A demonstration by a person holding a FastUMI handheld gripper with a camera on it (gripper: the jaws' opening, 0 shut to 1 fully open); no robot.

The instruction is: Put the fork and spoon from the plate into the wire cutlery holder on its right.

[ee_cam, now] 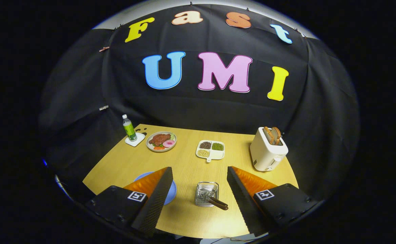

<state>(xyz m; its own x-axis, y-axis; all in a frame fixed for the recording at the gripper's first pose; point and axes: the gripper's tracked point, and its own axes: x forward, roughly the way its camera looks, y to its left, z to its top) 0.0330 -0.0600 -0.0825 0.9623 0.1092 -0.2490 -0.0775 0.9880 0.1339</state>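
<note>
1. the gripper hangs above the near part of the wooden table, its jaws spread wide and holding nothing.
2. between the fingers, a touch toward the right one, stands the wire cutlery holder; brown-handled cutlery sits in it, handles leaning out over the rim toward 4 o'clock. whether that is fork, spoon or both, i cannot tell.
3. at 9 o'clock from the holder lies the blue plate, mostly hidden behind the left finger; what shows of it is bare.
4. beyond the fingers at 12 o'clock is a white divided dish of beans and grains.
5. at 1 to 2 o'clock stands a white toaster with bread in its slots.
6. at 10 to 11 o'clock sits a plate of food, and just left of it a green-labelled bottle on a white coaster.
</note>
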